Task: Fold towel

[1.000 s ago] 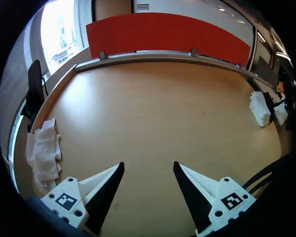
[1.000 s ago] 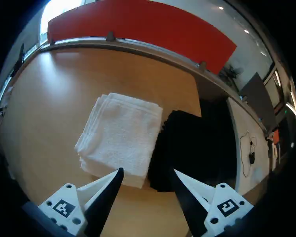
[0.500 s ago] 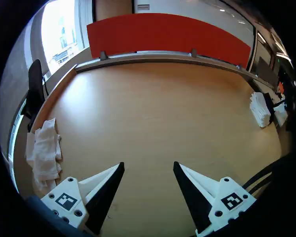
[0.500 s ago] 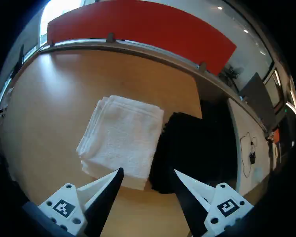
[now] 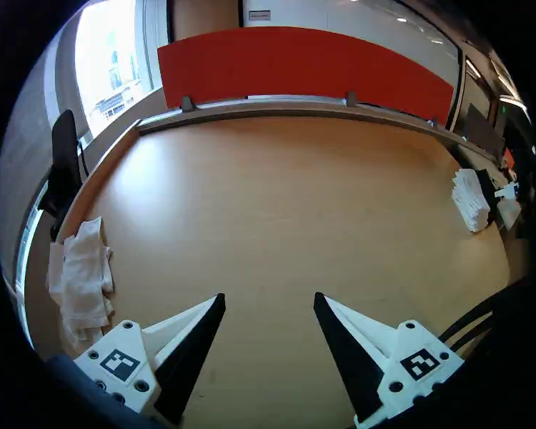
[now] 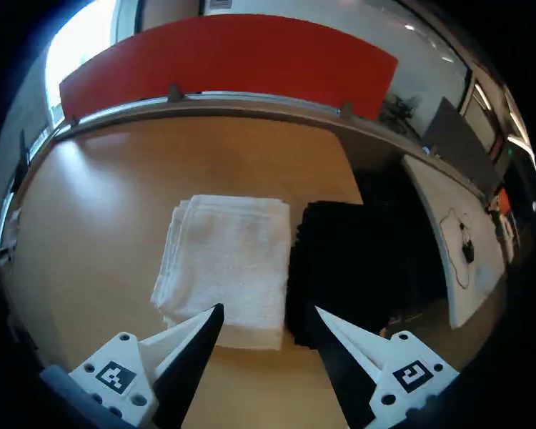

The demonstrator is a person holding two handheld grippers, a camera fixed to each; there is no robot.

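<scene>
— Swinging round since a second ago, my right gripper is now facing the folded towel squarer on, and the red panel is lying more level across the top. My left gripper view is barely changing.
— How are the jaws standing?
— Both are gaping wide and gripping nothing. On the right, I am seeing the fingertip at the view's left in front of the folded towel's near edge. The other fingertip is sitting in front of the black cloth. Whether either is touching, I cannot tell.
— Where is the towel lying?
— It is sitting flat on the table, with the black cloth pressing against its right side. Past both, bare wood is running back to the red panel. Off to the right, a white desk is carrying a cable.
— And the left?
— My left gripper is hanging over bare table. Just beyond its left finger, a loose towel is lying crumpled at the table's left edge. Farther off, at the right edge, I am making out the folded towel, well apart from the loose one. A chair is standing beyond the left edge, and a window is glaring behind it. The red panel is closing off the back.
</scene>
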